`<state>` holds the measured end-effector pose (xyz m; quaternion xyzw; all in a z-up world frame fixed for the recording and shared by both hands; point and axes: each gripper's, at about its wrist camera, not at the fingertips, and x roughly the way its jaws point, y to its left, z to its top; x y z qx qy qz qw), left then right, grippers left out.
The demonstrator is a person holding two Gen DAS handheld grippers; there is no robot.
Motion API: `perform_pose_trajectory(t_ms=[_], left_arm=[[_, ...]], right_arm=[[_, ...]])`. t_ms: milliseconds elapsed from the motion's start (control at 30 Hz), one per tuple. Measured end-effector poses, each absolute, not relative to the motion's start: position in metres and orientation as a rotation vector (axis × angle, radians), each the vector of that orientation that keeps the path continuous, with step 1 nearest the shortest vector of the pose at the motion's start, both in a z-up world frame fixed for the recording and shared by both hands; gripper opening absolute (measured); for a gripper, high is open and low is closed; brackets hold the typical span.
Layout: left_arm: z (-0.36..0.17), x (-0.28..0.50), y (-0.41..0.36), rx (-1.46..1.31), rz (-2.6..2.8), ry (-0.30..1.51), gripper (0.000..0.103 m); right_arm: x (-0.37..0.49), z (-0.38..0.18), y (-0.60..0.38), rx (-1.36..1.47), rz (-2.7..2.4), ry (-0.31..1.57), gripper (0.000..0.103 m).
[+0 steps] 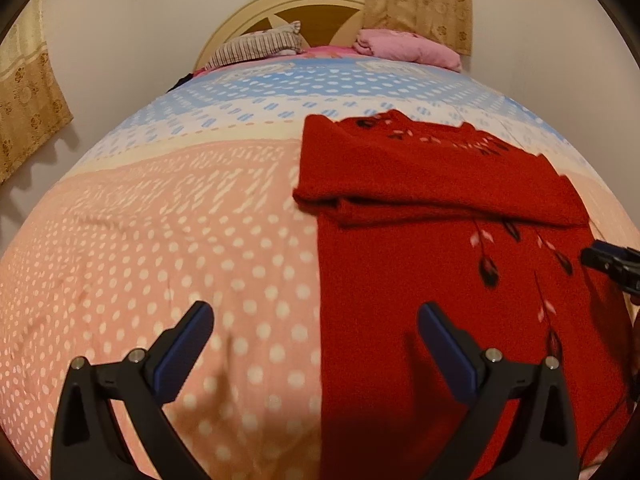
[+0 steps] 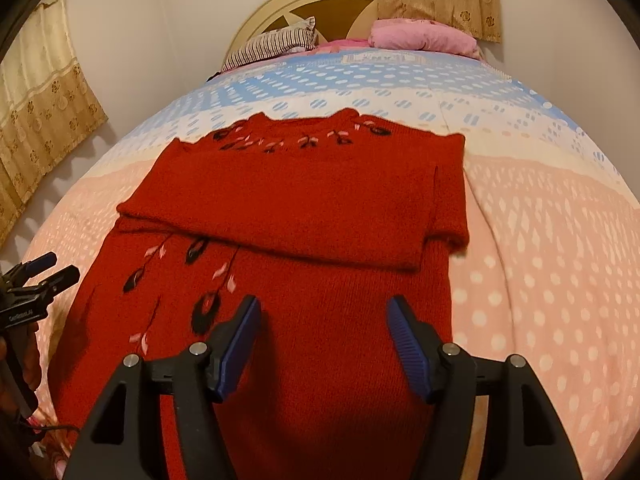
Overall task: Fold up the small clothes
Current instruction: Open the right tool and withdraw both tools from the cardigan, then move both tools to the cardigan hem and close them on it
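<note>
A red knitted sweater (image 1: pixel 440 280) (image 2: pixel 304 208) with black and pink leaf embroidery lies flat on the bed, its sleeves folded across the chest. My left gripper (image 1: pixel 314 312) hangs open above the sweater's left edge, one finger over the bedspread and the other over the red knit. My right gripper (image 2: pixel 323 304) is open above the sweater's lower body, with nothing between its pads. In each wrist view the other gripper shows at the frame edge: the right one (image 1: pixel 612 268) and the left one (image 2: pixel 44 272), held by a hand.
The bedspread (image 1: pixel 180 240) (image 2: pixel 540 240) is pink with white dots, turning blue and white farther up. A striped pillow (image 1: pixel 260 46) and a pink pillow (image 1: pixel 408 48) lie by the cream headboard (image 1: pixel 320 0). Beige curtains (image 2: pixel 40 120) hang on the walls.
</note>
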<state>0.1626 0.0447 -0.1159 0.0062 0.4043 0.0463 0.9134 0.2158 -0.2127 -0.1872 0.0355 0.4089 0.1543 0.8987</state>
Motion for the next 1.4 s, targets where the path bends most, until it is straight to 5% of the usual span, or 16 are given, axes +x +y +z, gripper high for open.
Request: perform_pose_trajectory(t_ms=[733, 1267, 1400], left_arm=[[-0.113, 0.069, 0.04, -0.089, -0.048, 0.885, 0.102], [-0.148, 0.041, 0.048, -0.33, -0.157, 1.043, 0.061], [-0.157, 0.039, 0.047, -0.352, -0.168, 1.081, 0.061]], right_arm=[[0.142, -0.189, -0.215, 0.061, 0.386, 0.874, 0.069], [0.09, -0.191, -0.246, 0.042, 0.379, 0.874, 0.069], [0.086, -0.192, -0.251, 0.046, 0.375, 0.874, 0.069]])
